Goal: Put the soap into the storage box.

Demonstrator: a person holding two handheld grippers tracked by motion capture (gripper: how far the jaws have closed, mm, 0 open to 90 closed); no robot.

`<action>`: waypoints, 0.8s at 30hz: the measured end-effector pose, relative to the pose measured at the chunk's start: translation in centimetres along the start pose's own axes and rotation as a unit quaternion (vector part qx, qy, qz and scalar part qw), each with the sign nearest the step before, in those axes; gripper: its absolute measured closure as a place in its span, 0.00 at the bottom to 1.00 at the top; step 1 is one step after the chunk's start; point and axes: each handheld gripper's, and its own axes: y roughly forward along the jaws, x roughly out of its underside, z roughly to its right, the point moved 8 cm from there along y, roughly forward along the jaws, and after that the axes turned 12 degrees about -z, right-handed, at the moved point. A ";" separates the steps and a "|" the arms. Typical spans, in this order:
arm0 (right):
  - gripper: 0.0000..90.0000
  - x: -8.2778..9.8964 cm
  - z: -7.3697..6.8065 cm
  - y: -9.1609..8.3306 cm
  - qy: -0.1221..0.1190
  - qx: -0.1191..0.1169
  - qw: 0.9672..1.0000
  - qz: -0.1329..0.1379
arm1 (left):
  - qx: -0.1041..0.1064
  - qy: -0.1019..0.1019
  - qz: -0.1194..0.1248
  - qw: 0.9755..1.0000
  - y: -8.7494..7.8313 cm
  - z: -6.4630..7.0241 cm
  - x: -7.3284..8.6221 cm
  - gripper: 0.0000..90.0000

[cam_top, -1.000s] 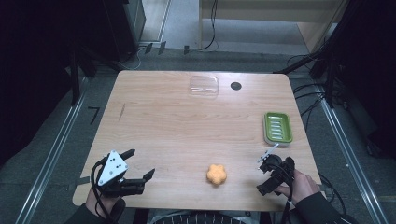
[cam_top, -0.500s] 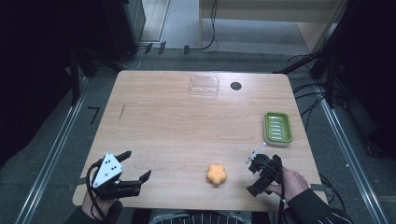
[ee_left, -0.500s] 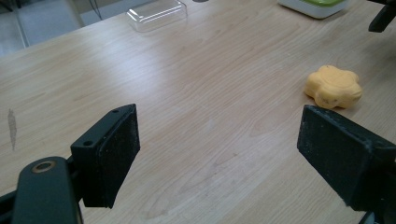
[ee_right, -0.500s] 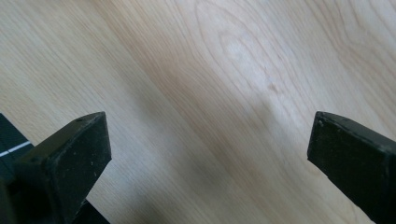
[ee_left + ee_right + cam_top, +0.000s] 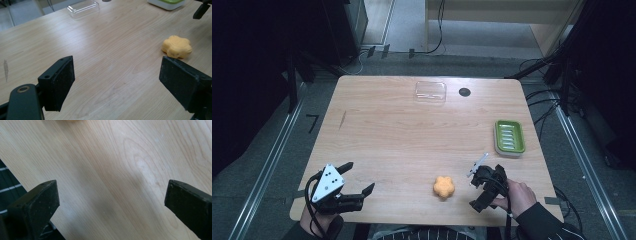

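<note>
Both grippers (image 5: 357,177) (image 5: 478,187) jaws apart, empty, flanking orange soap (image 5: 444,186); risk: soap near worktop (image 5: 392,135) edge, a clumsy nudge drops it

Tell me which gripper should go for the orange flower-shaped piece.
Right, probably. The right gripper sits open beside the orange flower-shaped piece; the left gripper, also open, is farther across the table.

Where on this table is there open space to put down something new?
The widest bare wood is the middle and left of the table, between the clear lid at the far edge and the left gripper. It is busier near the right: green soap dish, orange flower-shaped piece and right gripper.
</note>
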 end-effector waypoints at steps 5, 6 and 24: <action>0.00 -1.1 -0.7 0.0 -0.013 -0.005 1.000 -0.001 | 0.000 0.000 -0.002 1.000 0.0 -0.1 0.1 0.15; 0.00 -1.4 -0.8 -0.1 -0.018 -0.004 1.000 -0.002 | -0.001 -0.001 -0.001 1.000 0.0 -0.1 0.1 0.15; 0.00 -5.2 -3.1 0.0 -0.053 0.004 0.998 -0.017 | 0.006 0.002 0.004 1.000 0.2 -0.1 -0.1 0.15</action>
